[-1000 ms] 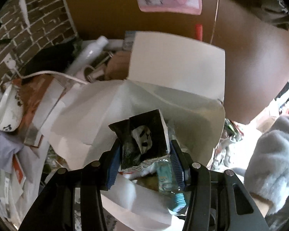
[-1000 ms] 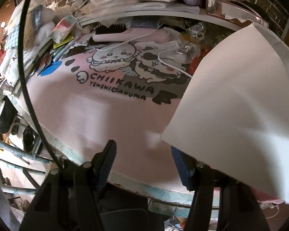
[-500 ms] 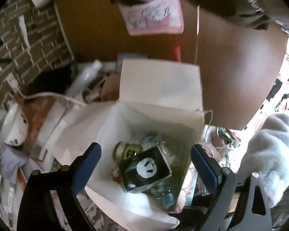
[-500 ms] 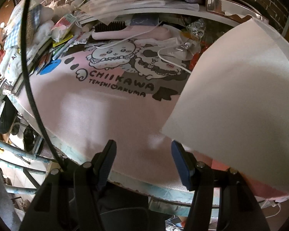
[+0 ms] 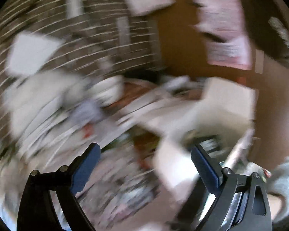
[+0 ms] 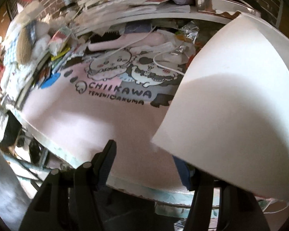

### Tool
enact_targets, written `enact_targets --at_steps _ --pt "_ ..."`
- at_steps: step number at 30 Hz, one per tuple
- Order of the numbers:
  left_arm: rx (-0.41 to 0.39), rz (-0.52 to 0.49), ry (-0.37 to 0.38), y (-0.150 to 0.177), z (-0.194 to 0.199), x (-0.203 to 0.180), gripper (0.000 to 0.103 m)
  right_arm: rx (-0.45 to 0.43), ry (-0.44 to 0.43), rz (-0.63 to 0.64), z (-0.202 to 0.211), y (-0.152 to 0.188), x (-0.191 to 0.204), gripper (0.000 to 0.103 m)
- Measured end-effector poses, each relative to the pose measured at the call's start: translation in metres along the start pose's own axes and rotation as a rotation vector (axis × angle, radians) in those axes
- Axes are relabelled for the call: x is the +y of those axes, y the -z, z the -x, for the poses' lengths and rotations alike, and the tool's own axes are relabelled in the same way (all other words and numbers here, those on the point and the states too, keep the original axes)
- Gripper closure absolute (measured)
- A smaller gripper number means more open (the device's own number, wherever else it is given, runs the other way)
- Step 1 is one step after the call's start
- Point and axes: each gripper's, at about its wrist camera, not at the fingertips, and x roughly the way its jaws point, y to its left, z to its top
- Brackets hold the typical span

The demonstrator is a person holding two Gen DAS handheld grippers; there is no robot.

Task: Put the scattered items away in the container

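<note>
The left wrist view is smeared by fast motion. My left gripper [image 5: 145,150] is open with nothing between its blue pads [image 5: 86,165]. The white cardboard box [image 5: 221,111] lies to the right and beyond it, its contents too blurred to make out. In the right wrist view my right gripper [image 6: 144,154] stands open and empty over the front edge of the pink cartoon mat [image 6: 86,119]. The box's white flap [image 6: 231,115] fills the right side and hides part of the right finger.
At the back of the mat lie a pink hairbrush [image 6: 115,42], a white cable [image 6: 163,65] and crumpled wrappers [image 6: 188,30]. A stack of papers [image 6: 134,2] sits on a shelf behind. Brick wall [image 5: 48,19] stands left; a fluffy sleeve [image 5: 283,173] is lower right.
My left gripper opened and dropped the dark panda packet into the white box, then swung away to the left. The right gripper has barely shifted.
</note>
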Motion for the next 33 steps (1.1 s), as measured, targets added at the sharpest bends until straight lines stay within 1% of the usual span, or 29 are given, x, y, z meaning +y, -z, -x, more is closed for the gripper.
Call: enact_targets --at_steps 3,5,8,12,17,22,26,29,33 --pt "0.021 0.128 -0.123 0.033 0.007 0.029 0.008 -0.033 0.002 -0.031 0.001 -0.001 -0.001 0.046" --pt "0.045 0.191 -0.196 0.056 0.009 0.043 0.008 -0.055 0.008 -0.052 0.002 -0.002 -0.002 0.046" --pt "0.083 0.253 -0.252 0.082 0.009 0.053 0.008 -0.103 0.027 -0.081 0.006 -0.005 -0.002 0.045" --pt "0.130 0.298 -0.283 0.106 0.003 0.057 0.008 -0.167 0.050 -0.117 0.010 -0.009 0.000 0.038" --pt "0.168 0.305 -0.342 0.119 -0.006 0.047 0.008 -0.238 0.098 -0.169 0.017 -0.014 -0.001 0.037" --pt "0.166 0.304 -0.380 0.123 -0.008 0.042 0.008 -0.294 0.156 -0.195 0.021 -0.015 0.002 0.035" --pt "0.154 0.315 -0.395 0.128 -0.006 0.042 0.008 -0.339 0.195 -0.207 0.024 -0.012 0.005 0.032" --pt "0.155 0.328 -0.408 0.132 -0.007 0.043 0.008 -0.361 0.229 -0.201 0.022 -0.010 0.009 0.031" --pt "0.150 0.358 -0.423 0.139 -0.007 0.048 0.008 -0.376 0.249 -0.201 0.020 -0.008 0.010 0.030"
